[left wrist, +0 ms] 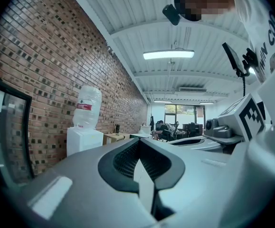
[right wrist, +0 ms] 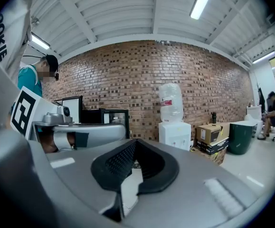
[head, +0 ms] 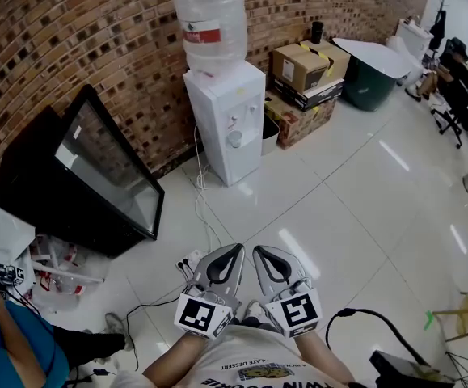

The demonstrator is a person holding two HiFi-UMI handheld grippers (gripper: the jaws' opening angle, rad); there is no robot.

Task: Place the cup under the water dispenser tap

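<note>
Head view. Water dispenser (head: 232, 124) at upper centre of the frame; a small pale cup (head: 234, 139) appears to stand in its recess beneath the taps, so placement is judged complete. Left gripper (head: 235, 249) and right gripper (head: 259, 251), at bottom centre and well apart from it, have jaws together and hold nothing.

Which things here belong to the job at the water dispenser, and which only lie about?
Job: water dispenser, its bottle, left gripper, right gripper, both shut and empty.
Lying about: cardboard boxes, green bin, black cabinet, floor cables.
</note>
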